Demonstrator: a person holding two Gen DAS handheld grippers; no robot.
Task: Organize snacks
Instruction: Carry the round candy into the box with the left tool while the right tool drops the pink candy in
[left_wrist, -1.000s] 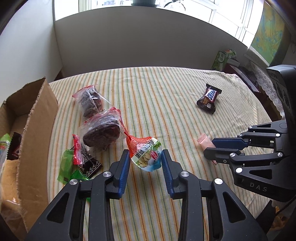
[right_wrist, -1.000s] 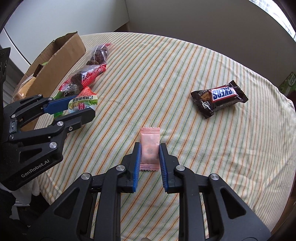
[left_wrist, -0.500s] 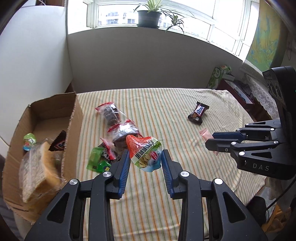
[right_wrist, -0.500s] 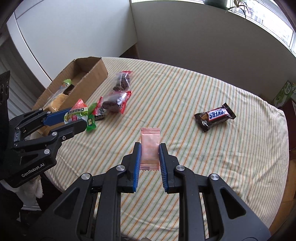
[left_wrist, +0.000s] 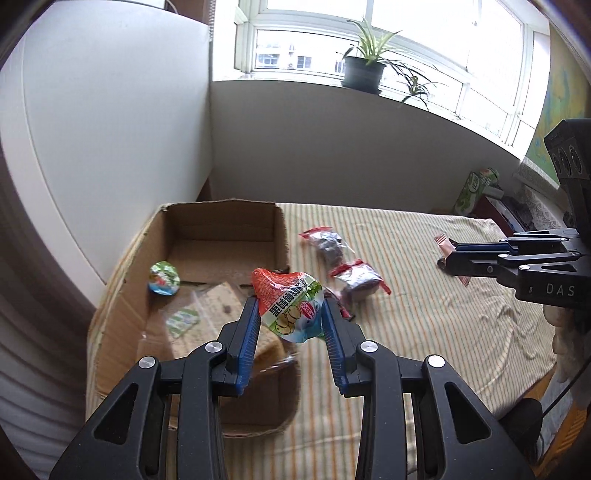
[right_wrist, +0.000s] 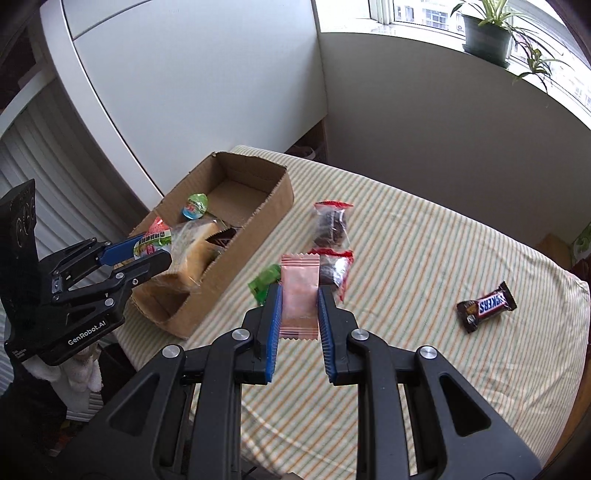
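My left gripper (left_wrist: 290, 319) is shut on a red, green and white jelly cup (left_wrist: 290, 304), held in the air over the near end of the open cardboard box (left_wrist: 192, 221). In the right wrist view that gripper (right_wrist: 147, 253) hangs above the box (right_wrist: 273, 206). My right gripper (right_wrist: 299, 310) is shut on a pink sachet (right_wrist: 300, 291), lifted above the striped tablecloth (right_wrist: 424, 240). The left wrist view shows the right gripper (left_wrist: 448, 254) with the sachet (left_wrist: 443, 243) at the right.
The box holds a second jelly cup (left_wrist: 164, 282), a bagged bread slice (right_wrist: 194, 251) and a dark wrapper. On the cloth lie two wrapped dark cakes (right_wrist: 330, 221) (right_wrist: 334, 271), a green candy (right_wrist: 264, 282) and a Snickers bar (right_wrist: 485, 306). A potted plant (left_wrist: 364, 72) stands on the windowsill.
Both grippers have risen off the table with their snacks. The left one has swung left from the loose snacks to over the box. The right one stays shut on the sachet.
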